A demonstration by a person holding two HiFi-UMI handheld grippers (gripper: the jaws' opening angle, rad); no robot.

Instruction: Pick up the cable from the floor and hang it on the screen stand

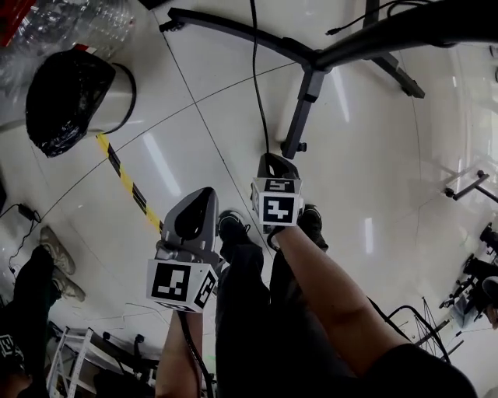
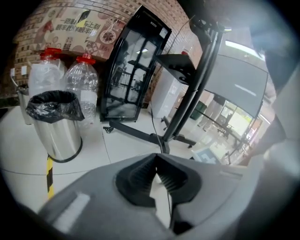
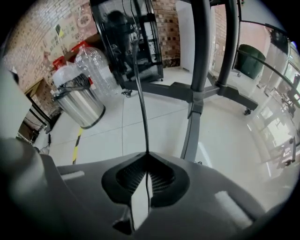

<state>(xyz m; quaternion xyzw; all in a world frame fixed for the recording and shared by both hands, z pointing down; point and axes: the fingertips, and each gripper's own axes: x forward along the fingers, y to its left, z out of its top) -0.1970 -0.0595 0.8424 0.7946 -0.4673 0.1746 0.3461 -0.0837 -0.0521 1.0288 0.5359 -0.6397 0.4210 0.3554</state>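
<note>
A thin black cable [image 1: 254,70] hangs taut down to my right gripper [image 1: 270,159], which is shut on it just above the floor. In the right gripper view the cable [image 3: 139,89] rises straight from between the closed pads. The black screen stand [image 1: 311,58] spreads its wheeled legs over the white tiles just beyond, and its post [image 3: 201,51] stands to the right of the cable. My left gripper [image 1: 204,194] hovers lower left of the right one. Its tips meet and hold nothing. In the left gripper view the stand [image 2: 187,103] rises ahead.
A steel bin with a black liner [image 1: 74,97] and big water bottles [image 1: 70,23] stand at the far left. Yellow-black tape [image 1: 124,179] crosses the tiles. The holder's black shoes [image 1: 232,225] are under the grippers. Another person's shoes [image 1: 54,260] are at left. More stands [image 1: 467,186] are at right.
</note>
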